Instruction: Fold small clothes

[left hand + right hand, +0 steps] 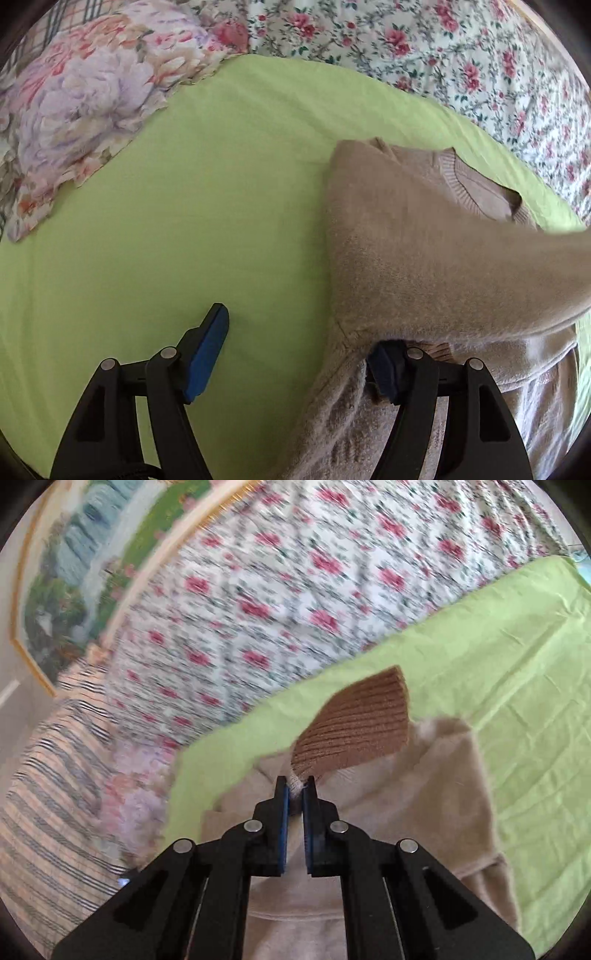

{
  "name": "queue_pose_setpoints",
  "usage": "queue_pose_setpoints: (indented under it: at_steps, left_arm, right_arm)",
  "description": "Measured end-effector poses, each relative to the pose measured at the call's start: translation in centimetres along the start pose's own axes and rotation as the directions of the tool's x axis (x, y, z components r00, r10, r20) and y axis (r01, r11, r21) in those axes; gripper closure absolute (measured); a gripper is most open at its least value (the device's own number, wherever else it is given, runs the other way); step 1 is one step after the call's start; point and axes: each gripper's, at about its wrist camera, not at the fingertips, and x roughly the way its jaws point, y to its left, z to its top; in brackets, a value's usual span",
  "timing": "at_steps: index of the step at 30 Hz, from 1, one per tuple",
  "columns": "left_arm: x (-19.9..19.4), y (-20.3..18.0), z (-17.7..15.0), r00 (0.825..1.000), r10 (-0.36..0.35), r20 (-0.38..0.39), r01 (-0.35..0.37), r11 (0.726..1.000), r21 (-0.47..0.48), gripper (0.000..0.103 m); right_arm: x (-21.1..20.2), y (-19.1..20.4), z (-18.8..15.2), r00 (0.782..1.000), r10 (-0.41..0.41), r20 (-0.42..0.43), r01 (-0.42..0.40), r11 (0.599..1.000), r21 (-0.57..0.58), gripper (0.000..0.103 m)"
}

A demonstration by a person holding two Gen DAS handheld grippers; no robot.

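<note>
Beige sweater (424, 251) lies lower right on the green sheet (221, 184). Right hand-held gripper (295, 794) is pinched narrow on the sleeve just behind its ribbed cuff (354, 731); left hand-held gripper (295, 354) stands wide, one pad under fabric.

Advice: carry the sleeve flat across the body, left one pinning the edge.

Hem cut off (right view blurred); the left's contact with the knit is unclear.

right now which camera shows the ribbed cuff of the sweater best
The right wrist view. The ribbed cuff sits near the middle, ribs plain, pinched at its near end by the right tool. The left wrist view shows the sweater body, neckline and a raised sleeve, but that sleeve's end runs out of frame.
</note>
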Motion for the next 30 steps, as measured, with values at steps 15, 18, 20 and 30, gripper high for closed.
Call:
queue_pose_setpoints:
  at_steps: [15,18,20,30]
  left_arm:
    - [-1.1,2.5,-1.8,0.999,-0.039,-0.01,0.039,0.999,-0.002,0.031]
    - [-0.6,2.2,-1.6,1.0,-0.023,-0.022,0.023,1.0,0.005,0.031]
    - [-0.4,1.9,-1.4,1.0,-0.01,-0.022,0.011,1.0,0.008,0.031]
    - [0.2,1.9,-1.3,1.0,-0.001,-0.02,0.002,1.0,0.002,0.03]
  right_arm:
    - [4.7,-10.4,-3.9,0.996,-0.057,-0.066,0.061,0.996,0.058,0.071]
    - [6.1,-10.1,-3.0,0.996,-0.065,-0.061,0.066,0.998,0.02,0.07]
    - [6.9,-10.0,-2.5,0.996,-0.046,-0.078,0.046,0.999,-0.01,0.066]
    - [-1.1,-9.4,-1.1,0.994,0.068,-0.091,-0.063,0.996,0.056,0.099]
